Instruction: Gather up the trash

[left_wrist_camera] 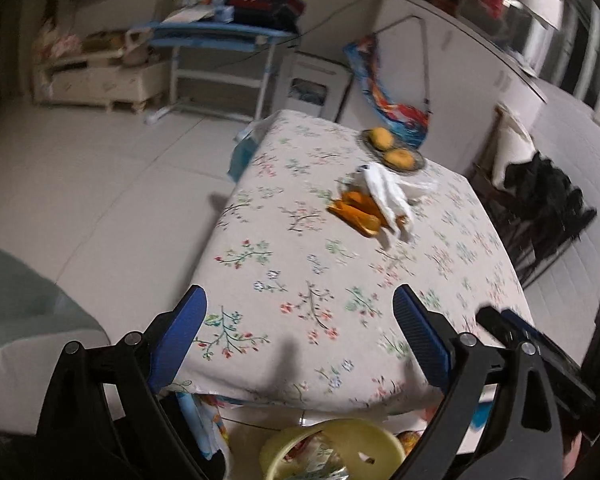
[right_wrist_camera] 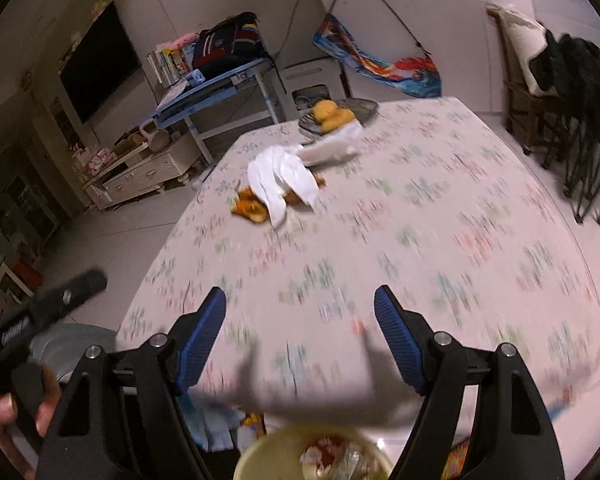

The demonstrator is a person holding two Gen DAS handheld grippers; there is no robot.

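Orange peels (left_wrist_camera: 356,212) (right_wrist_camera: 250,206) lie on the floral tablecloth, partly under crumpled white tissue (left_wrist_camera: 386,192) (right_wrist_camera: 284,178). A pale yellow bin (left_wrist_camera: 332,454) (right_wrist_camera: 314,458) with wrappers inside stands on the floor by the table's near edge, below both grippers. My left gripper (left_wrist_camera: 300,320) hangs open over the near end of the table, nothing between its blue pads. My right gripper (right_wrist_camera: 300,320) is open too, empty, over the same near edge. The peels are far ahead of both grippers. A hand (right_wrist_camera: 4,412) holds the left gripper's handle at the lower left of the right wrist view.
A dark plate (left_wrist_camera: 394,148) (right_wrist_camera: 340,118) with oranges sits behind the tissue. The table (left_wrist_camera: 300,248) drops off to tiled floor on the left. A blue desk (left_wrist_camera: 220,36), a white cabinet and dark folding chairs (right_wrist_camera: 572,128) ring the room. A grey seat (left_wrist_camera: 20,320) stands left.
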